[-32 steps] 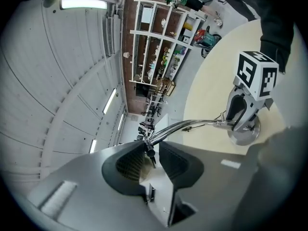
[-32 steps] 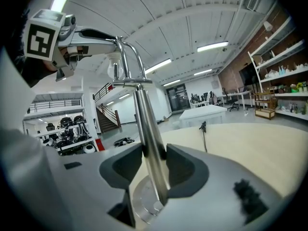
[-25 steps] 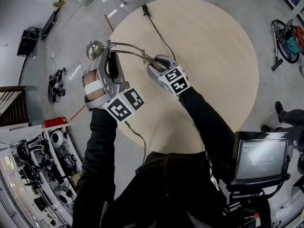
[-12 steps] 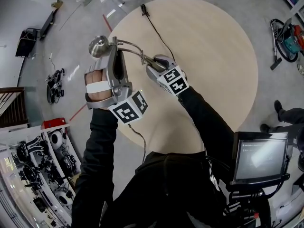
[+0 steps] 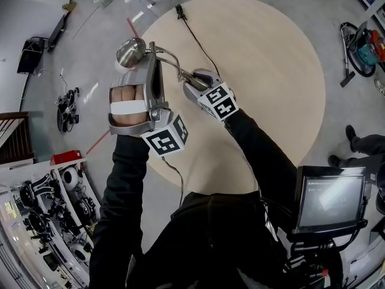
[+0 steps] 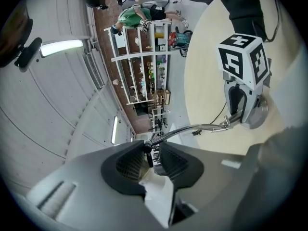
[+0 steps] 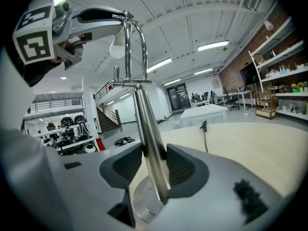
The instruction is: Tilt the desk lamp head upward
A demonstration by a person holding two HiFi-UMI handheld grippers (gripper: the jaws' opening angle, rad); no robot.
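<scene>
A chrome desk lamp stands on the round wooden table (image 5: 271, 71). Its silver head (image 5: 131, 52) hangs past the table's left edge at the end of a curved chrome arm (image 5: 171, 60). My left gripper (image 5: 154, 58) is level and shut on the lamp head's neck. In the left gripper view the pads (image 6: 129, 163) pinch a small dark joint with the white lamp head (image 6: 156, 192) below. My right gripper (image 5: 194, 80) is shut on the upright lamp stem (image 7: 148, 143), just above the round base (image 7: 143, 202). The right gripper view shows the left gripper (image 7: 98, 16) at the lamp head (image 7: 116, 48).
The lamp's black cable (image 5: 198, 38) runs across the table toward its far edge. A monitor (image 5: 331, 200) stands at the lower right, a vacuum cleaner (image 5: 364, 50) on the floor at right. Shelves of gear (image 5: 42, 209) fill the lower left. Another person's shoes (image 5: 355, 137) are at the right.
My left gripper has shifted up and right in the head view and rolled, swinging the lamp head with it. The right gripper has stayed on the stem.
</scene>
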